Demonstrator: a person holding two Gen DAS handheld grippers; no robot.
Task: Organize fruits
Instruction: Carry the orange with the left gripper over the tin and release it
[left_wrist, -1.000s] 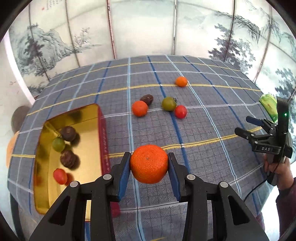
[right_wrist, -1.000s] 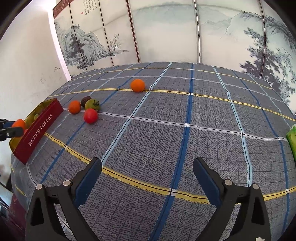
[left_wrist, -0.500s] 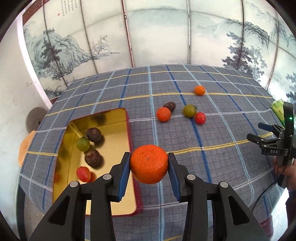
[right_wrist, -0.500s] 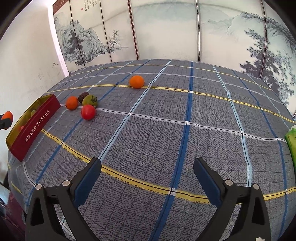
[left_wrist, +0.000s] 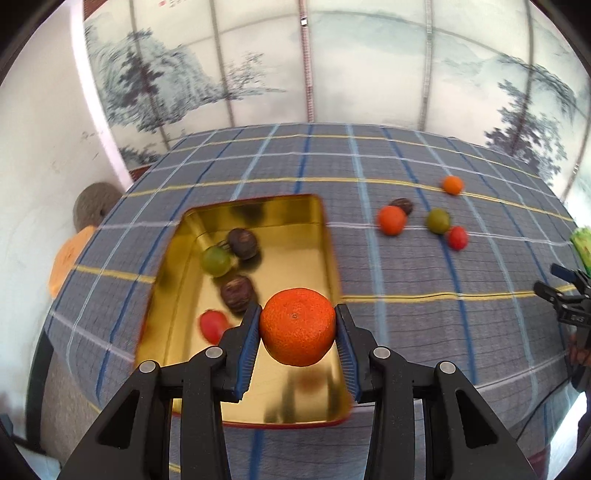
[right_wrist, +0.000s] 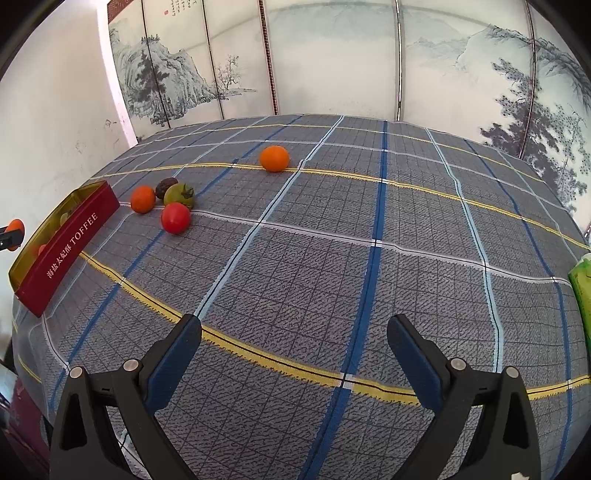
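Gold-lined red rectangular tin (left_wrist: 258, 206) — four small fruits inside; round orange mandarin (left_wrist: 297, 326) clamped in left gripper (left_wrist: 297, 332) above it. Right gripper (right_wrist: 293, 350) agape, empty — five fruits left on checked cloth (right_wrist: 332, 258).

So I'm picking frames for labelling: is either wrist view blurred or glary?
Left wrist view: motion blur smears the tin, its fruits and the tablecloth, though the held orange stays sharp; the tin's gold floor mirrors fruit. Right wrist view: sharp, evenly lit, fisheye-bent grid lines.
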